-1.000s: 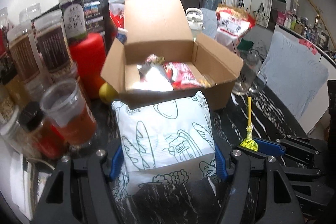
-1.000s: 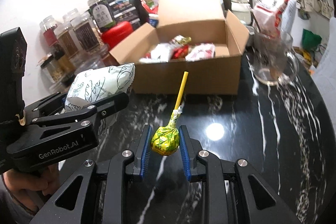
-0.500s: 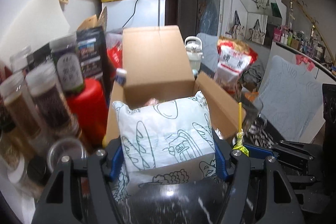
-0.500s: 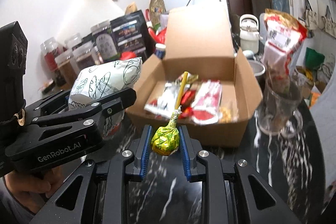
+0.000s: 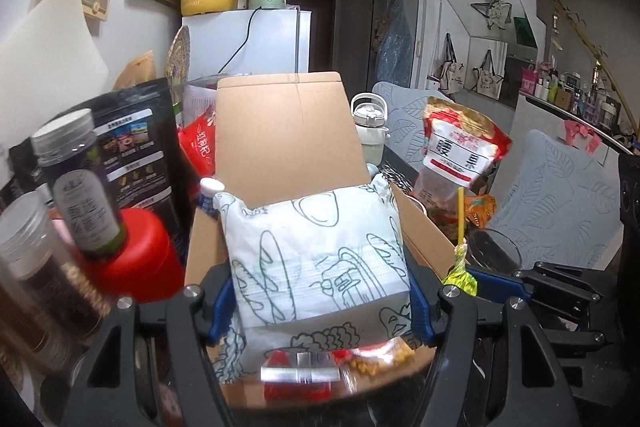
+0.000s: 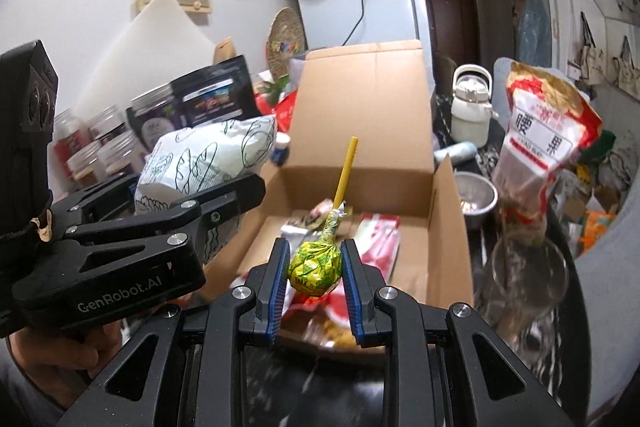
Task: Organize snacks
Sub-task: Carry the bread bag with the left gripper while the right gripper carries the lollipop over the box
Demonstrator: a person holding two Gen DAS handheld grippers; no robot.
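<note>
Cardboard box [image 6: 448, 227] open, back flap upright, red snack packets [image 6: 380, 239] inside; jars [image 5: 76, 195] and red canister [image 5: 136, 259] crowd its left, glass mug [image 6: 528, 279] and red-white bag [image 6: 548, 143] its right. Left gripper [image 5: 320, 291] fingers clamp white bread-print bag [image 5: 316, 251] above box. Right gripper [image 6: 314, 267] fingers pinch green-wrapped lollipop [image 6: 316, 263], stick up, over box's near edge. Box interior partly free at right.

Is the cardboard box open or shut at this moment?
Open. The cardboard box has its back flap standing upright, and snack packets show inside through the open top.
</note>
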